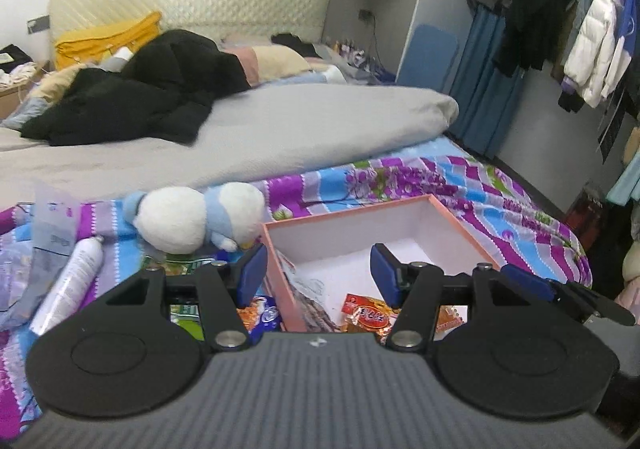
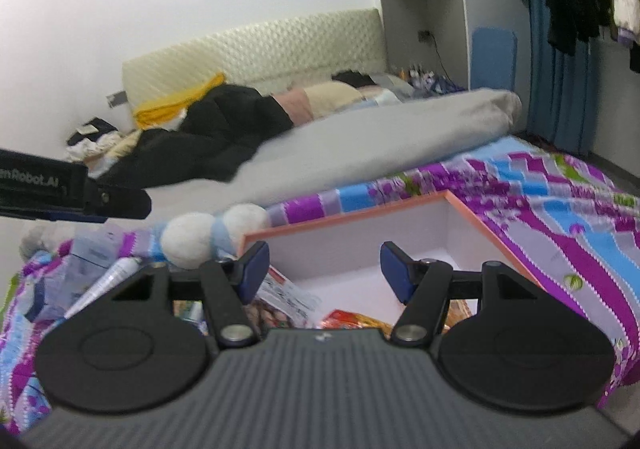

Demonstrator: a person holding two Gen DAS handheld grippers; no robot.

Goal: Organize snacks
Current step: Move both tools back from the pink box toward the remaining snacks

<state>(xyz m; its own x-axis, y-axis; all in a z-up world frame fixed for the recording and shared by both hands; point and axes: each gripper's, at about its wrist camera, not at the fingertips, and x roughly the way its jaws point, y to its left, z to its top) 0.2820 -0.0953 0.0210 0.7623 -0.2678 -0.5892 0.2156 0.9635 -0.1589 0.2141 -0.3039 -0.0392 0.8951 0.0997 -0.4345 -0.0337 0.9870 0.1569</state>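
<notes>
A pink-rimmed box with a white inside sits on the patterned bedspread; it also shows in the right wrist view. An orange snack packet lies inside it, as does a printed packet against its left wall. More snack packets lie outside, left of the box. My left gripper is open and empty, straddling the box's left wall. My right gripper is open and empty above the box. The right gripper's tip shows at the right of the left wrist view.
A white and blue plush toy lies behind the box's left corner. A white spray can and clear packaging lie at the left. A grey duvet and black coat cover the bed behind. Clothes hang at the right.
</notes>
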